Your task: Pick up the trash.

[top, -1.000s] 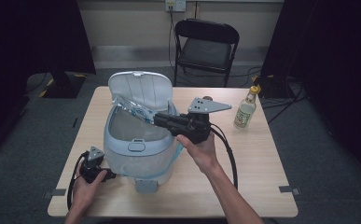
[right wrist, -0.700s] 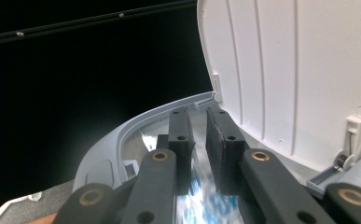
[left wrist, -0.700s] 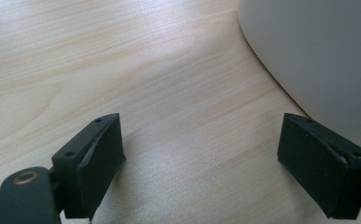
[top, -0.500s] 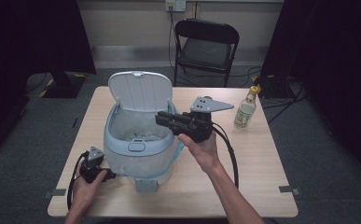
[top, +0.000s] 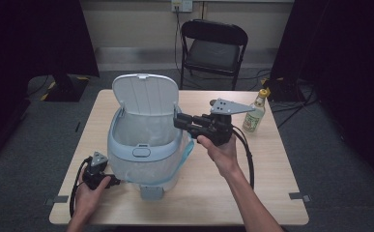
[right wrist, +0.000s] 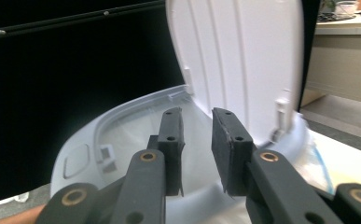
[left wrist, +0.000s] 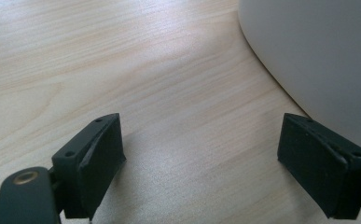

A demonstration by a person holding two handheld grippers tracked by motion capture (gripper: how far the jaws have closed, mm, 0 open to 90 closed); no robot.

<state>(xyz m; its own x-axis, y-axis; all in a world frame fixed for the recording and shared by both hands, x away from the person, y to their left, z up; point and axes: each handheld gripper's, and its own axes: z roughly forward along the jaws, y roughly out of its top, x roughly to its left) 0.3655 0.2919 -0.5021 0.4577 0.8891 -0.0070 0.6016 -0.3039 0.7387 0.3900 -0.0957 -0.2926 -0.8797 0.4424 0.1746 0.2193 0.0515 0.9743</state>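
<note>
The pale blue pedal bin (top: 143, 150) is standing in the middle of the wooden table (top: 252, 183), with its lid (top: 147, 94) raised upright at the far side and a thin clear liner bag (top: 143, 130) sitting inside. I am judging the bin as light, hollow plastic: stiff at the rim, smooth and a little slippery on the round wall, so the rim or the lid edge is looking like the best place to take hold. The liner is looking soft and easy to tear, so it is better pinched gently at its edge. The right gripper (top: 179, 121) is hovering at the right rim of the bin, its jaws standing a narrow gap apart with nothing between them. They have just been opening. The left gripper (top: 117, 182) is resting low on the table just beside the bin wall, its jaws spread wide and empty. Compared with a second ago, the crumpled plastic under the lid is no longer standing up there, and the liner is now lying down inside the bin.
</note>
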